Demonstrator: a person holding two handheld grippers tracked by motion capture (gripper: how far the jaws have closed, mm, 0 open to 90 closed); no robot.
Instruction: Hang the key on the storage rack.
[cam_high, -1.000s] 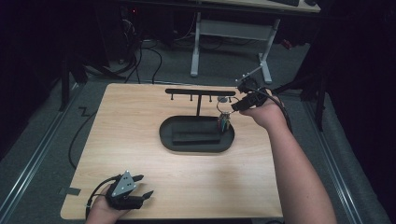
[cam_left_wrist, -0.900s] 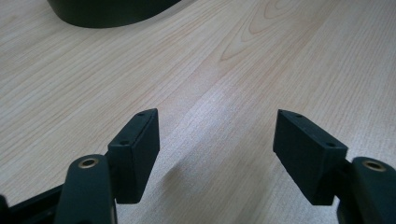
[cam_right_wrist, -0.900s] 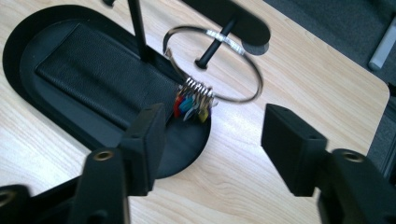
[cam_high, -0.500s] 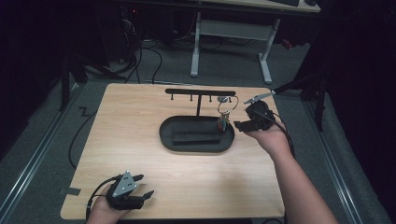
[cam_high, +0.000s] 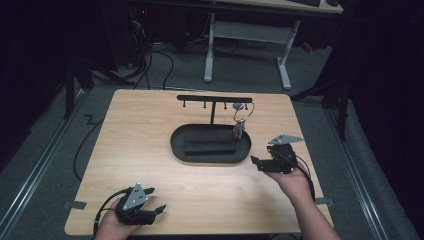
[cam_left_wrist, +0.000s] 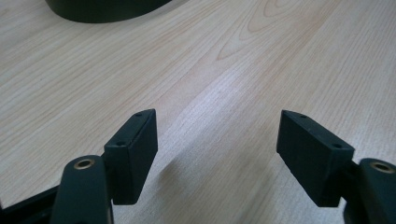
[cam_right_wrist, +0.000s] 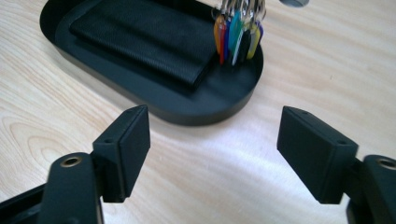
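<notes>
Item 1, right gripper (cam_high: 256, 161): we hold it low over the wooden table (cam_high: 150, 120), just beside the near right end of the black oval tray (cam_high: 176, 145). In the right gripper view its jaws stand wide apart with nothing between them.

Item 2, left gripper (cam_high: 157, 210): it rests at the near left edge of the table, well apart from the tray. Its jaws are likewise spread wide and empty over bare wood.

Item 3, bunch of keys (cam_high: 238, 131): coloured tags on a wire ring, hanging from a peg at the right end of the black T-shaped rack (cam_high: 214, 99) that rises from the tray. The tags dangle at the tray's right end, beside a flat black wallet-like case (cam_high: 210, 147) lying in it; we cannot tell whether they touch the tray floor.

Item 4, risks, as we judge them:
- The keys hang near the rack's end; a knock from our right gripper could swing or slip the ring off its peg.
- The rack looks slender; a sideways push on its bar might tip or drag the tray.
- Open jaws passing close could snag the wire ring.
</notes>
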